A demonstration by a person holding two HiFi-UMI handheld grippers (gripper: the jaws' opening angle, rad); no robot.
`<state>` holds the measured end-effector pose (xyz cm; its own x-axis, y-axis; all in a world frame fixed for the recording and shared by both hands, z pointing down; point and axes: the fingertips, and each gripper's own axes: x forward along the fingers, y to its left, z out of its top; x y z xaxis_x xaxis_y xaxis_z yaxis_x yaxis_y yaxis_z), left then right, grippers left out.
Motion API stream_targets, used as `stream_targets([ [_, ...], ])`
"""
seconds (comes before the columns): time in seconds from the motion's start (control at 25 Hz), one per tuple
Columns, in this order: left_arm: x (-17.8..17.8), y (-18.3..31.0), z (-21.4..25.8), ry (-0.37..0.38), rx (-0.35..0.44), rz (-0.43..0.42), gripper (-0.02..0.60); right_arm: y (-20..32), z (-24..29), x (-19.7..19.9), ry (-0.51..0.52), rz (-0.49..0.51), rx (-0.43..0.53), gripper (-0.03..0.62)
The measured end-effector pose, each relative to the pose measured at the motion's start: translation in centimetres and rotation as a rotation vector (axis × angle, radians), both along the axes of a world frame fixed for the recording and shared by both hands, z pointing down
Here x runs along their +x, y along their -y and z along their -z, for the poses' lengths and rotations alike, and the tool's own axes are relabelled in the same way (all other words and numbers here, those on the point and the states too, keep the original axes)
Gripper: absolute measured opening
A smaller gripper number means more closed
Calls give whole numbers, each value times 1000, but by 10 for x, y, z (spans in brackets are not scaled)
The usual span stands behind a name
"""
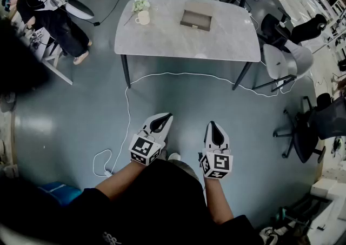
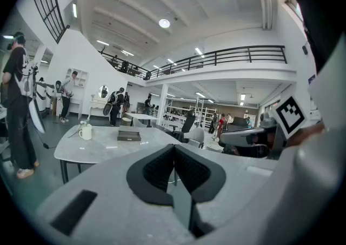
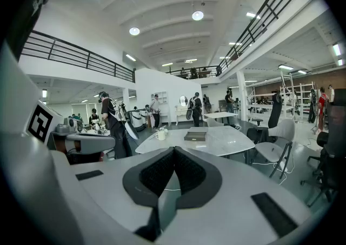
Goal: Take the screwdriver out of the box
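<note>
Wide, bright hall with a blue-grey floor and a black-railed gallery running along the upper level. Near the middle of the floor stands a grey marble table (image 1: 178, 41). On it, toward the far edge, lies a flat dark box (image 1: 195, 20), with its lid apparently down. The screwdriver itself cannot be seen in any view. At the table's left end are a white mug (image 1: 142, 18) and a small sprig of flowers (image 1: 140, 4) just behind it. A white cable (image 1: 130, 110) loops across the floor on the near side of the table. Pale chairs (image 1: 286, 60) stand at the table's right end.

The person wearing the head camera stands well back from the table, in a black top, with bare forearms reaching forward at waist level. Each hand holds a white gripper with a black-and-white marker cube at its rear.

The left gripper (image 1: 164, 115) points ahead toward the table, dipped slightly below level, and slants a little inward toward the other gripper. Its dark padded jaws are pressed together at the tips, with nothing between them.

The right gripper (image 1: 212, 125) is held beside it, apart from it. It points almost straight at the table and tips down slightly more. Its jaws are also pressed together and empty.

Both grippers are well apart from the box, with open floor between them and the table. At the far left a person (image 1: 51, 19) in dark clothes stands by some equipment, and more people stand farther back in the hall.
</note>
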<state>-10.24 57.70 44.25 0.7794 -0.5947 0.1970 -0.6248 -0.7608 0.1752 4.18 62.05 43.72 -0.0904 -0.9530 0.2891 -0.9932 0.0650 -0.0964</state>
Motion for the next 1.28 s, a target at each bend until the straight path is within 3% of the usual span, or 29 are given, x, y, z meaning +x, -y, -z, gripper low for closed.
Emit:
stream_targets([
  [0.64,-35,175,14,-43,3,-4,17,172,13,-16,-26,-36,-23,12],
  [0.92,-44,253,17,-35,20,-56,17,245,12,-35,-32,-54,-45,12],
  [1.28,-56,313,8,-71,34,-101,17,299,-2,-57,-66,-53,-65,12],
])
